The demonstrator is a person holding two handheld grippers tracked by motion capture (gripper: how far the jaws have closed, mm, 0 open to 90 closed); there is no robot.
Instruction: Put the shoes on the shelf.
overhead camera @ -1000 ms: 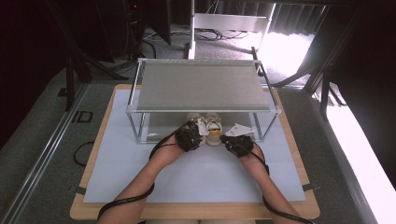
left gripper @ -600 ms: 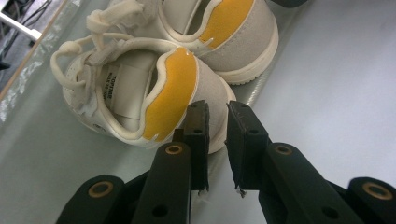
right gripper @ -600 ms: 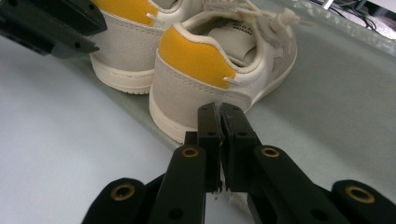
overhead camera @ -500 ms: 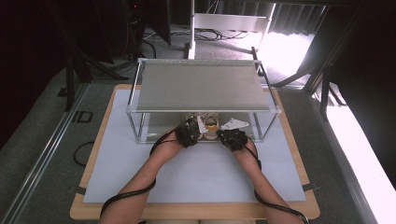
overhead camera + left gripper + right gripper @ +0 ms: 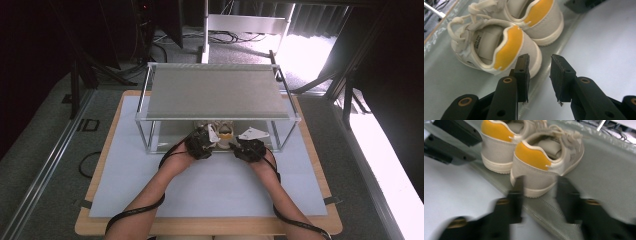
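Two small cream shoes with yellow heel tabs stand side by side on the rack's grey bottom shelf (image 5: 446, 82), heels toward me. My left gripper (image 5: 540, 58) sits just behind the nearer shoe (image 5: 496, 47). Its jaws have just been opening; they stand apart with nothing between them, and the left pad lies close by the heel. My right gripper (image 5: 541, 181), blurred, has also just been opening, and its jaws straddle the heel of the other shoe (image 5: 544, 162) without pressing it. From above, the left gripper (image 5: 201, 142) and right gripper (image 5: 249, 148) flank the shoes (image 5: 222, 131).
A metal-framed rack with a grey top shelf (image 5: 215, 92) covers the shoes, with corner posts (image 5: 141, 135) on either side of my hands. It stands on a white mat (image 5: 210, 185) over a wooden board (image 5: 200, 227). Cables trail from both grippers.
My right hand has edged a little toward the rack; the left has stayed put. The shoes stand in the same spot at the shelf's front.
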